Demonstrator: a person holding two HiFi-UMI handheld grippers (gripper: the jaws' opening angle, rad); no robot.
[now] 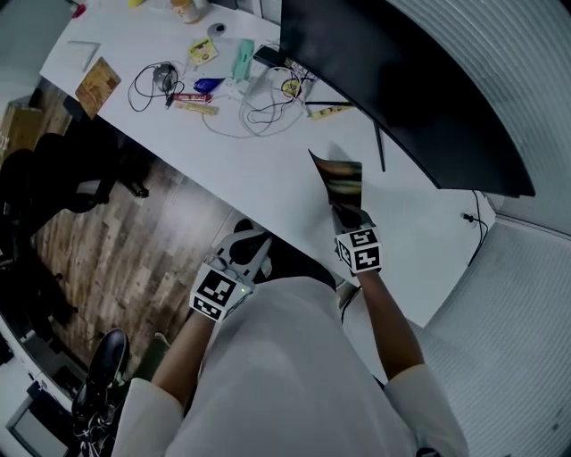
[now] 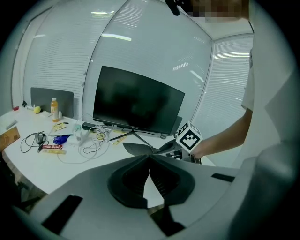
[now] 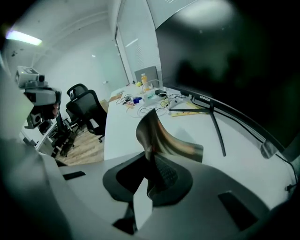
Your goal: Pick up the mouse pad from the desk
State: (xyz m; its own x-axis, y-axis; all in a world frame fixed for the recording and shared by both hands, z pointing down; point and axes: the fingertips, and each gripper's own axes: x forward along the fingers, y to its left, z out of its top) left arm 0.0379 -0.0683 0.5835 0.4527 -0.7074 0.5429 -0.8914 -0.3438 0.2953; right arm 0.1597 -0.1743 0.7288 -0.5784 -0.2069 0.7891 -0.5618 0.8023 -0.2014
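The mouse pad [image 1: 342, 183] is dark with a coloured print. It hangs curled above the white desk [image 1: 268, 183], pinched by one edge in my right gripper [image 1: 346, 217], which is shut on it. In the right gripper view the mouse pad [image 3: 161, 136] bends up and away from my right gripper [image 3: 151, 161]. My left gripper [image 1: 252, 250] hovers at the desk's front edge, left of the pad and apart from it. In the left gripper view my left gripper [image 2: 149, 161] has its jaw tips together with nothing between them, and the mouse pad [image 2: 138, 149] shows beyond it.
A large black monitor [image 1: 401, 80] stands at the back right, its thin stand leg [image 1: 381, 147] reaching toward the pad. Tangled white cables [image 1: 259, 112], a black cable coil [image 1: 153, 82], small packets and a bottle [image 1: 187, 9] lie far left. Office chairs [image 1: 53, 178] stand on the wooden floor.
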